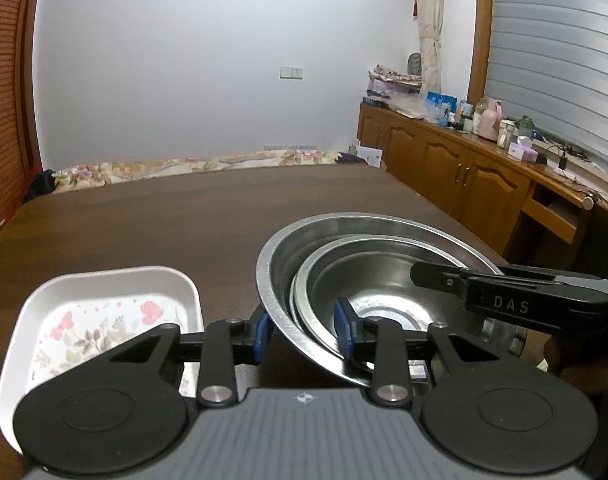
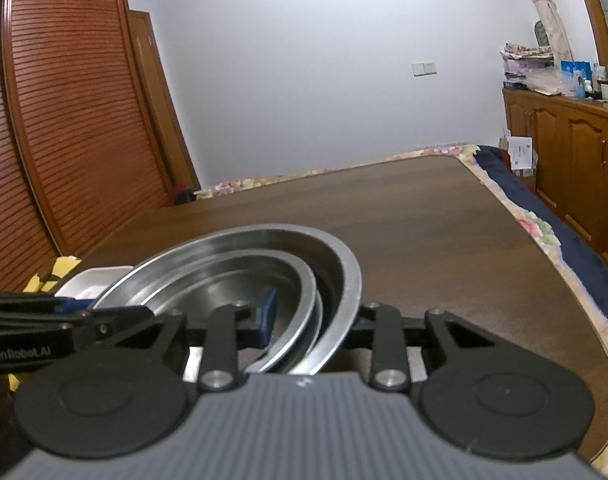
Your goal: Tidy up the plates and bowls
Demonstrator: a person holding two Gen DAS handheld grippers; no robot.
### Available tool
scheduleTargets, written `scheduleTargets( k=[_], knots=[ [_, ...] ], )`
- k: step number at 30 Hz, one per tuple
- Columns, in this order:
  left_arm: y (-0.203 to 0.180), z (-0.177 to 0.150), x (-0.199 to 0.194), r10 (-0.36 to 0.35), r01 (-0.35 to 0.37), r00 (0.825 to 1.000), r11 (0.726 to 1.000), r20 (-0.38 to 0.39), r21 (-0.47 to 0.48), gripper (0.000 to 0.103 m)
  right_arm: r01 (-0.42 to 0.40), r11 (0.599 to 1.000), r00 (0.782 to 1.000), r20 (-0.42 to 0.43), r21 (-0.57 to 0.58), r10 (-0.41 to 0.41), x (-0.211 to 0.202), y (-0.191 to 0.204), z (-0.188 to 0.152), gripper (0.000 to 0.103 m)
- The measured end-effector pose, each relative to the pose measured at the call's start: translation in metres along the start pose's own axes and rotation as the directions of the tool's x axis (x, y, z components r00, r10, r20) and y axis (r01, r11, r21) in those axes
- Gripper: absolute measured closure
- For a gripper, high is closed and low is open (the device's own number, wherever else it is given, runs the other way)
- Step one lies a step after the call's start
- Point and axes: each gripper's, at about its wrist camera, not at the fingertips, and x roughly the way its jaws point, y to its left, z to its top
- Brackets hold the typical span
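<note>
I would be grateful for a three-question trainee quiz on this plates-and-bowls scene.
1. True or false: the steel bowls are nested.
2. What lies to the left of the bowls in the left wrist view? A) a white floral tray B) a glass C) a pan
3. What do the left gripper and the right gripper each straddle?

Key:
1. True.
2. A: the tray sits on the brown table.
3. The bowls' rims, at opposite sides.
</note>
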Motion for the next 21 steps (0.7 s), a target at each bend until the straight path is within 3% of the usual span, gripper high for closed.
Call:
scheduleTargets(
  k=[21],
  knots=[
    [-0.002,0.057,-0.061,0.001,-0.002,0.995,1.0,0.105,0.017,0.068,-0.052,0.998,0.992,0.114,0.02,0.05,-0.034,0.015,0.052,0.071]
  ],
)
